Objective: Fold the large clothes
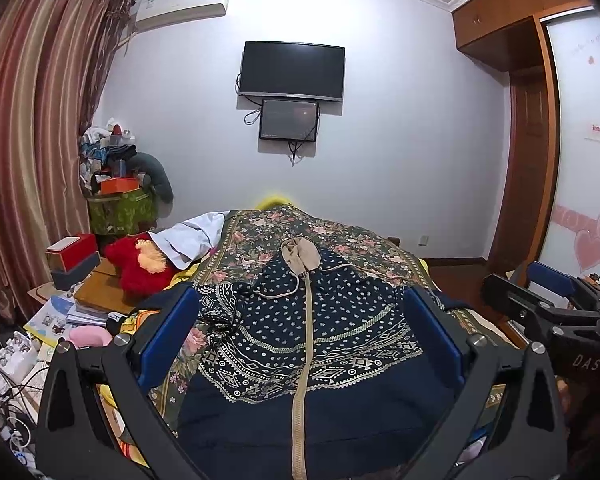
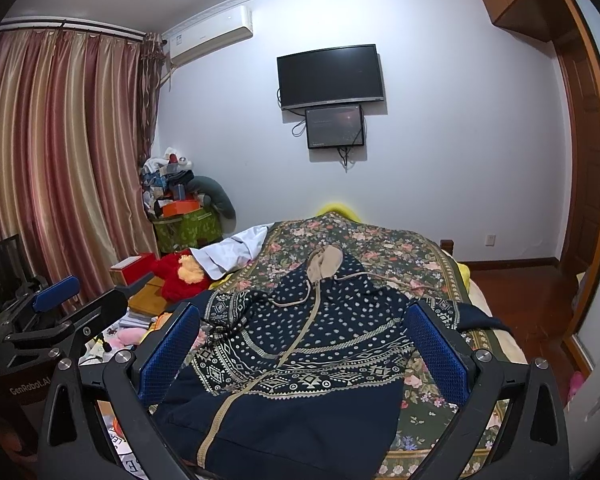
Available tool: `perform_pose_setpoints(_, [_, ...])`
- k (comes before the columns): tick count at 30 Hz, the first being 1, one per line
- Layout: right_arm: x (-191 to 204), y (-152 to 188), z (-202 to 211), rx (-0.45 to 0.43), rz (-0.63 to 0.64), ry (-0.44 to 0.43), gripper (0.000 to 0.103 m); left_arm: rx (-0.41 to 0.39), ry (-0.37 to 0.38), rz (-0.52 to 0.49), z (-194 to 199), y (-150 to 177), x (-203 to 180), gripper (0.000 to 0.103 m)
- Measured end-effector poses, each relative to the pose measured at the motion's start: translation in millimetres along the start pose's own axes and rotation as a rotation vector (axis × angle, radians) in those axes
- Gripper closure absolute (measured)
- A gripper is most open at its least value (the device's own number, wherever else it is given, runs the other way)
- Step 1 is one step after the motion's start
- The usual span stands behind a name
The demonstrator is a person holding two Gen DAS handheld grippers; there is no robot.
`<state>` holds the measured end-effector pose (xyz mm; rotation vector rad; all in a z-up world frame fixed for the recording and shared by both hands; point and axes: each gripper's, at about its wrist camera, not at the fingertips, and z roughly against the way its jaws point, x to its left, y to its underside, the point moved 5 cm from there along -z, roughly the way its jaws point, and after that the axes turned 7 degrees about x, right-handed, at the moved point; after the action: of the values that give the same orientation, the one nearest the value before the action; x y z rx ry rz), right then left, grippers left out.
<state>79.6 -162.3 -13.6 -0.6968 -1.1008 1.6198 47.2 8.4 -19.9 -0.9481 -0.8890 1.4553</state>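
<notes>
On the floral-quilted bed (image 1: 340, 236) the navy patterned zip-up hoodie (image 1: 312, 332) lies flat, hood away, unfolded, and both the left tool (image 1: 302, 332) and right tool (image 2: 302, 344) hover spread wide, gripping nothing, so pinching a sleeve looks next.

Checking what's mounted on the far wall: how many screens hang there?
2. A large dark TV is mounted high on the wall; a smaller screen hangs directly below it, touching its lower edge, with cables dangling beneath.
</notes>
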Motion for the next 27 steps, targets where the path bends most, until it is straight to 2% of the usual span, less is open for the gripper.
perform_pose_setpoints(27, [0.2,-1.2,-0.2,0.003,-0.005,-0.003,0.0,-0.01,-0.005,-0.014,3.4,-3.0,-2.3,0.0])
